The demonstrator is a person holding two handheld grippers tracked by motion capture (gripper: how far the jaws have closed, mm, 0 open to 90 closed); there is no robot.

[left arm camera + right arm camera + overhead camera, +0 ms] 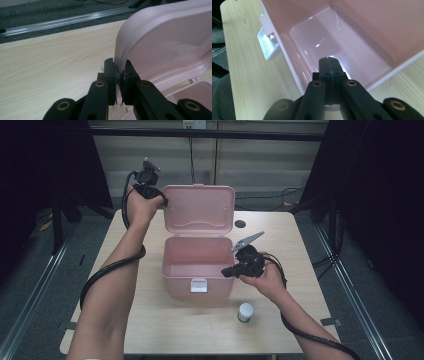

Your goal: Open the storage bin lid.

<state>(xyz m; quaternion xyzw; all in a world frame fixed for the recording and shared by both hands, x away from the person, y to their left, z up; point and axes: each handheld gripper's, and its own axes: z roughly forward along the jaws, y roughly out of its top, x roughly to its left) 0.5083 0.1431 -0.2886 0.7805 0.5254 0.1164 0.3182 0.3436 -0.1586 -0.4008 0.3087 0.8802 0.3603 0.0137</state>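
1. The pink box [198,270] sits at the middle of the table [130,330], and its lid [199,210] stands upright at the box's 12 o'clock edge. As a judgement, the opening step looks done or nearly so.
2. The left gripper [161,199] is at the lid's 9 o'clock edge. Its jaws pinch the lid's rim between them, so the lid appears to be held up by that grip.
3. The right gripper [227,271] hovers at the box's 3 o'clock rim, its jaws pressed together with nothing between them.
4. The box interior looks empty. A small white-capped bottle [245,312] stands on the table at about 5 o'clock from the box, well apart from either gripper. Judged from this layout, what remains is probably to load something into the box, or to let go of the lid.
5. The left gripper view shows the pinch itself: the lid's [170,37] curved edge runs down between the two black fingertips [110,72], a contact too small to read in the high view.
6. The right gripper view looks into the bare, glossy box floor [329,42] and shows the white latch [268,47] on the front wall, at 10 o'clock from the jaws.
7. The high view gives the overall layout, including the bottle and a dark round spot [240,224] on the table at 3 o'clock from the lid.
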